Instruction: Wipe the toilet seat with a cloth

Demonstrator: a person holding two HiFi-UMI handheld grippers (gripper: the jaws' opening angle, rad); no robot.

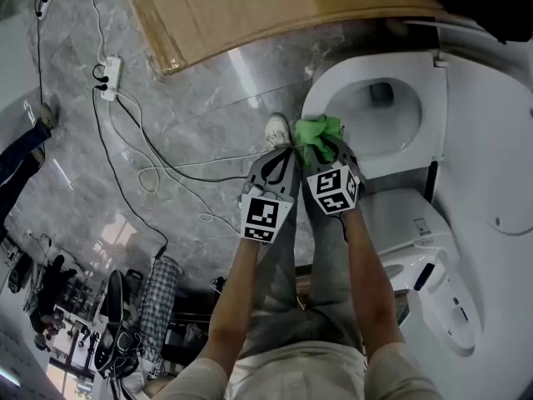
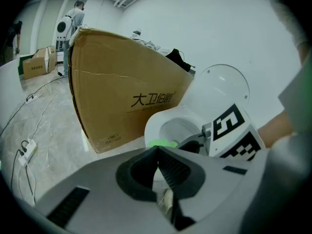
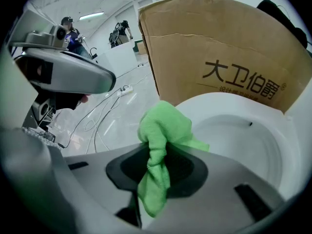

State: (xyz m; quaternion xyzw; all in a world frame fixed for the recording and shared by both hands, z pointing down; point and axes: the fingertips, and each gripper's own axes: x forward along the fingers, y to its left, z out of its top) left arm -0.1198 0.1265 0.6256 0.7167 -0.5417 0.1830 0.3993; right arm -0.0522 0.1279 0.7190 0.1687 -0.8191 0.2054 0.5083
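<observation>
1. The right gripper (image 3: 157, 150) is clenched on a green cloth (image 3: 163, 126). One bunch stands up past the jaw tips and a tail hangs down between the jaws.
2. In the head view, the right gripper (image 1: 326, 152) points at the near left edge of the toilet seat (image 1: 333, 82). The cloth (image 1: 318, 133) sits over that edge. I cannot tell whether the cloth touches the seat.
3. In the right gripper view, the seat (image 3: 214, 104) curves just beyond the cloth, with the open bowl (image 3: 243, 140) to its right.
4. The left gripper (image 2: 157, 150) has its jaws pressed together with nothing between them.
5. In the head view, the left gripper (image 1: 286, 152) lies just beside the right one, over the floor (image 1: 191, 98) and close to a white shoe (image 1: 277, 129).
6. The left gripper view shows the seat (image 2: 155, 126) ahead, a bit of green at its edge, and the lid (image 2: 219, 89) standing upright behind.
7. A big cardboard box (image 1: 250, 7) stands on the floor just beyond the toilet, with dark print on its side (image 3: 243, 84).
8. Further left on the grey floor lie a power strip (image 1: 110, 77) and loose cables (image 1: 158, 169).
</observation>
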